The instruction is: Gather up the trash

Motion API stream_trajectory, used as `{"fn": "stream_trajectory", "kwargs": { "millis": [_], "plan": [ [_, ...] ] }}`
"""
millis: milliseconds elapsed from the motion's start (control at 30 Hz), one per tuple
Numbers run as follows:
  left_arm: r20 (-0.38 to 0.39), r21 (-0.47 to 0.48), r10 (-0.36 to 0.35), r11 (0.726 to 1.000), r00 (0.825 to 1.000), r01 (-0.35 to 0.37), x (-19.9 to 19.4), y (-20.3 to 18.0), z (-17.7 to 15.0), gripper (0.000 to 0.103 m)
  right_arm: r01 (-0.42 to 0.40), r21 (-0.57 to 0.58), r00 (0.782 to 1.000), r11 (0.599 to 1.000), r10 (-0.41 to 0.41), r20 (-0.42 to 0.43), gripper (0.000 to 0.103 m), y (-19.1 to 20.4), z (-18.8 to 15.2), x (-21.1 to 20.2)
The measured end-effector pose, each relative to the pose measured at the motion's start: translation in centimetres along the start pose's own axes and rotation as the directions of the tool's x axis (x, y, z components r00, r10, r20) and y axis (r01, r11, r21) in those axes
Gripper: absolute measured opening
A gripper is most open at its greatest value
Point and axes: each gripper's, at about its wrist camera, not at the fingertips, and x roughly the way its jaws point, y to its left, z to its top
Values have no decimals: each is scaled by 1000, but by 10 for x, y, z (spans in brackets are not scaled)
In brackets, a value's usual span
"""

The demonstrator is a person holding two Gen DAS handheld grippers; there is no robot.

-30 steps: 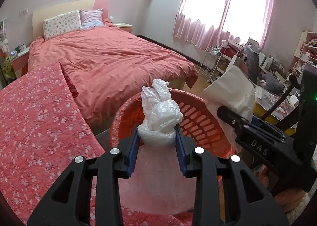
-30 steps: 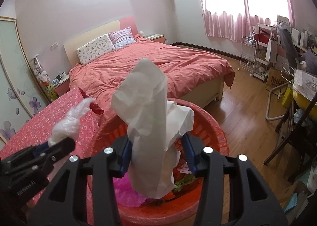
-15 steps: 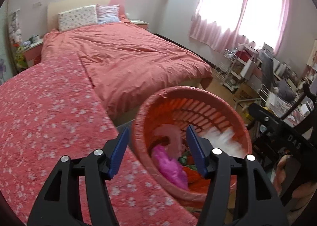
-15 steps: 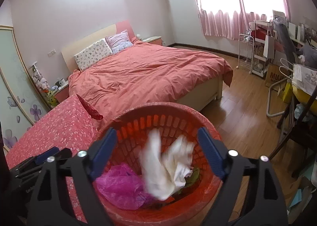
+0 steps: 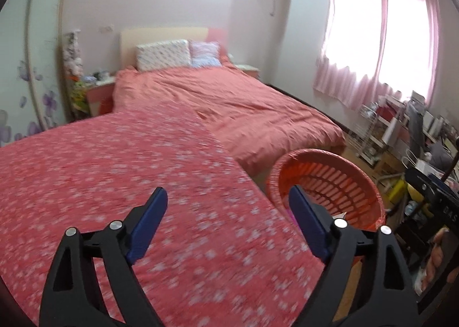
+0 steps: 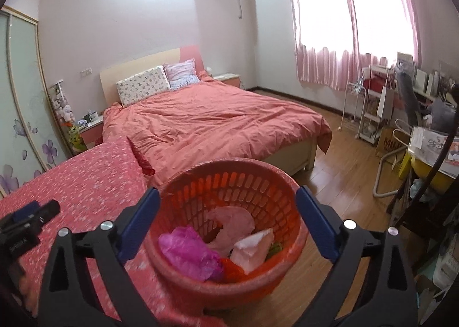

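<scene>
An orange slatted basket (image 6: pixel 229 183) stands on the floor beside the floral-covered surface; it also shows in the left wrist view (image 5: pixel 338 180). Inside lie a magenta bag (image 6: pixel 189 252), crumpled whitish paper (image 6: pixel 252 246) and a pale plastic bag (image 6: pixel 232 221). My right gripper (image 6: pixel 226 223) is open and empty, held above the basket. My left gripper (image 5: pixel 226 223) is open and empty over the red floral cloth (image 5: pixel 114 183), left of the basket.
A bed with a salmon duvet (image 6: pixel 218 123) lies beyond the basket. A cluttered desk and chair (image 6: pixel 424 137) stand at the right on the wooden floor (image 6: pixel 344 172). A wire rack (image 6: pixel 364 109) stands below the pink curtains.
Both grippers opened and dropped their trash into the basket: the left its plastic bag, the right its white paper. The left gripper then swung left over the floral cloth.
</scene>
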Motion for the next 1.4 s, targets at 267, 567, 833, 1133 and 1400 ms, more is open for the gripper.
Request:
{"fn": "stream_trajectory", "kwargs": {
  "millis": [267,567,833,1133,1400],
  "plan": [
    [80,-72,101,993,992,-96,-67,18,-34,101,3,-73,997,997,3,80,98,20,-39,-74],
    [72,-158,180,973,981,-167,-104,21,-73,101,-5,-109,997,994,14,78,98,35,-79,-127],
    [111,-132,238,966,965,-223,-131,4,-98,101,47,-149,992,988,-28,124,98,44,-94,-161],
    [113,-116,260,962,959,-247,-141,-6,-116,101,57,-136,994,989,-44,96,98,41,-104,-171],
    [86,-148,264,957,961,-249,-144,-4,-125,101,61,-137,996,989,-51,77,98,43,-111,-170]
  ]
}}
